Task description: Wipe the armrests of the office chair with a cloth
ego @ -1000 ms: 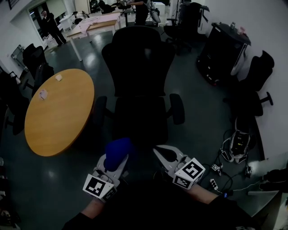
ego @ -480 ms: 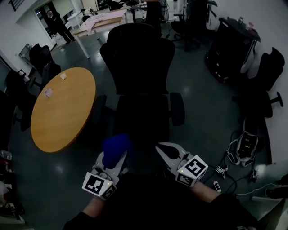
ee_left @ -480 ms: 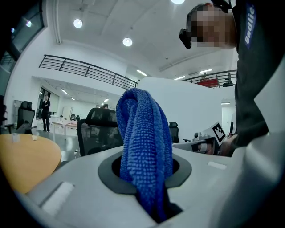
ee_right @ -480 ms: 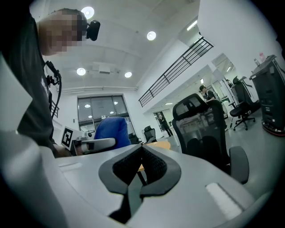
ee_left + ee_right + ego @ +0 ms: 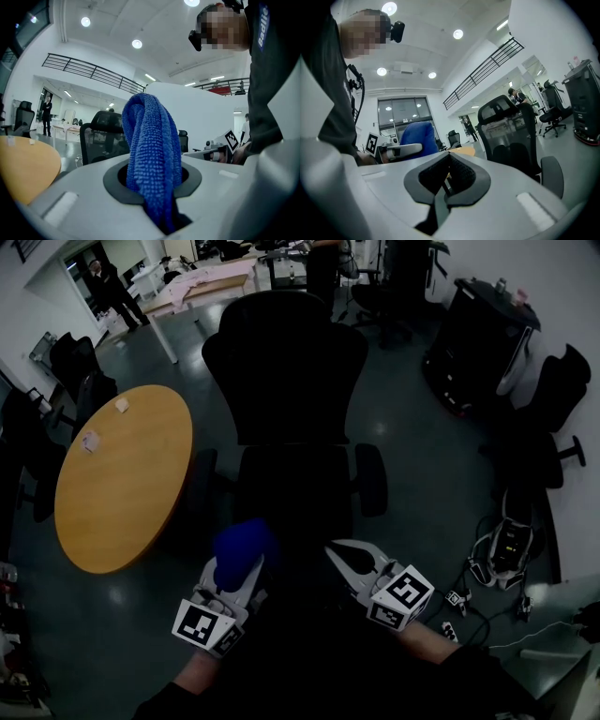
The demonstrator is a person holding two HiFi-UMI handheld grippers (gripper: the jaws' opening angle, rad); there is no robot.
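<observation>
The left claw point(image 5: 242, 570) is clamped on a bunched blue cloth point(image 5: 243, 544), which stands up out of the jaws as a thick wad; held that way, a padded lump faces forward, ready to be pressed onto a surface. The right claw point(image 5: 343, 557) has its jaws closed together with nothing between them; it hangs beside the left one, seemingly spare for steadying. Both sit near the person, just short of the front edge of the black office chair point(image 5: 286, 371), which faces them; the cloth touches no part of it yet. The chair's left armrest point(image 5: 202, 480) and right armrest point(image 5: 371, 480) flank the seat; the left one lies nearer the cloth, so it is the likely first target. A round wooden tabletop point(image 5: 122, 474) stands just left of the chair, close to that armrest; the reach there looks tight.
</observation>
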